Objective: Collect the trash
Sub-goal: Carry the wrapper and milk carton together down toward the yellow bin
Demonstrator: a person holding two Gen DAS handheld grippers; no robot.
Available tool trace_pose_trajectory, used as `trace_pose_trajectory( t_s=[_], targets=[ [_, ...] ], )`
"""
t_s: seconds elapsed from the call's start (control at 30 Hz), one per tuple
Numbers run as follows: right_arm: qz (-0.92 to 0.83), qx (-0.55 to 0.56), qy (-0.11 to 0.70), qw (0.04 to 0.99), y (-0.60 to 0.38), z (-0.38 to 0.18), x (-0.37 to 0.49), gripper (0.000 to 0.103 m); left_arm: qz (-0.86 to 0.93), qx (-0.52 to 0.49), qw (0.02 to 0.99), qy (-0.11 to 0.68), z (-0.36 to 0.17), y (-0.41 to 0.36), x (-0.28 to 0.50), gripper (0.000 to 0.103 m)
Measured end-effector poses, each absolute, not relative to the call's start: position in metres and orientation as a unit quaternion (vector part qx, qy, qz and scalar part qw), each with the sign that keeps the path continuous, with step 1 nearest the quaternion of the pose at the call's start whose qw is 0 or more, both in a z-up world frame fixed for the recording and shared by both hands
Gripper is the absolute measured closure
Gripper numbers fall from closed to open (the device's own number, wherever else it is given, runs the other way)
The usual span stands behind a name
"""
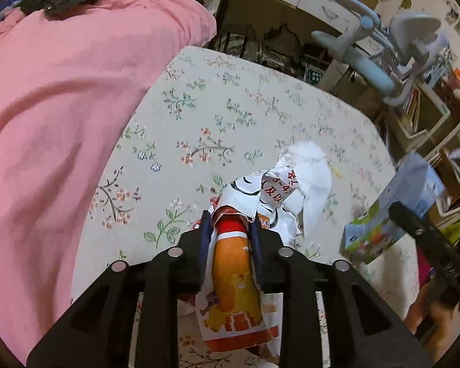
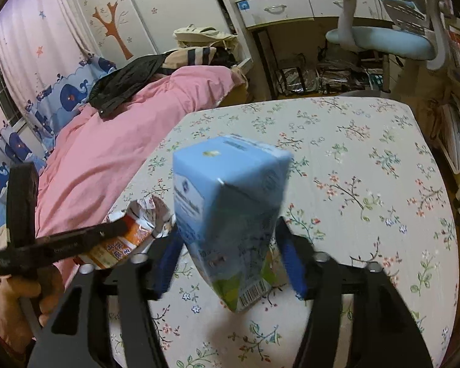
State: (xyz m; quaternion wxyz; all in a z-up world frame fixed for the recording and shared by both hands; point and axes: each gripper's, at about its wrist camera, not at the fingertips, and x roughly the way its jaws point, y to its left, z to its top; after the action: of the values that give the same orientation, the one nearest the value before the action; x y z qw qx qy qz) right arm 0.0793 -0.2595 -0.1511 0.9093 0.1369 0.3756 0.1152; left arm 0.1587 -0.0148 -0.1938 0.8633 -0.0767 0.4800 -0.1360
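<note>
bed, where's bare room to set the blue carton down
Open flowered sheet runs from the blue carton to the far edge by the desk chair. Crowded near side: pink quilt, orange wrapper, white paper.

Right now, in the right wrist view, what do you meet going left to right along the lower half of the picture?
Person's hand holding the left tool → crumpled orange wrapper in that tool → blue carton between the right tool's fingers → bare floral bedsheet.
</note>
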Motion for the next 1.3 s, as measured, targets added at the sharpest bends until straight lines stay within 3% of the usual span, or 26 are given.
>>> trace_pose_trajectory(
  t_s=[0.03, 0.1, 0.17, 0.27, 0.33, 0.37, 0.4, 0.5, 0.87, 1.3],
  targets=[
    [0.113, 0.139, 0.374, 0.910, -0.261, -0.151, 0.078, 0.040, -0.134, -0.071, 0.864, 0.481, -0.195, -0.016, 0.158, 0.072],
    [0.109, 0.143, 0.373, 0.910, -0.264, -0.151, 0.077, 0.030, -0.128, -0.057, 0.866, 0.480, -0.196, -0.018, 0.159, 0.058],
    [0.107, 0.143, 0.373, 0.910, -0.265, -0.151, 0.077, 0.028, -0.122, -0.036, 0.868, 0.480, -0.197, -0.021, 0.159, 0.053],
    [0.111, 0.139, 0.376, 0.910, -0.262, -0.153, 0.077, 0.029, -0.132, -0.011, 0.858, 0.495, -0.205, -0.029, 0.161, 0.052],
    [0.115, 0.133, 0.376, 0.910, -0.259, -0.152, 0.078, 0.044, -0.137, 0.016, 0.858, 0.495, -0.207, -0.035, 0.158, 0.058],
    [0.121, 0.129, 0.379, 0.909, -0.256, -0.152, 0.079, 0.062, -0.141, 0.026, 0.857, 0.494, -0.206, -0.037, 0.157, 0.067],
    [0.123, 0.128, 0.378, 0.909, -0.256, -0.151, 0.078, 0.062, -0.147, 0.024, 0.859, 0.490, -0.203, -0.038, 0.156, 0.076],
    [0.122, 0.121, 0.373, 0.912, -0.254, -0.149, 0.074, 0.063, -0.151, 0.005, 0.863, 0.482, -0.194, -0.033, 0.153, 0.087],
    [0.129, 0.160, 0.342, 0.917, -0.258, -0.131, 0.048, 0.063, -0.153, -0.087, 0.902, 0.395, -0.140, 0.003, 0.116, 0.089],
    [0.145, 0.190, 0.314, 0.919, -0.251, -0.117, 0.010, 0.063, -0.142, -0.048, 0.920, 0.363, -0.119, -0.003, 0.078, 0.088]
  ],
)
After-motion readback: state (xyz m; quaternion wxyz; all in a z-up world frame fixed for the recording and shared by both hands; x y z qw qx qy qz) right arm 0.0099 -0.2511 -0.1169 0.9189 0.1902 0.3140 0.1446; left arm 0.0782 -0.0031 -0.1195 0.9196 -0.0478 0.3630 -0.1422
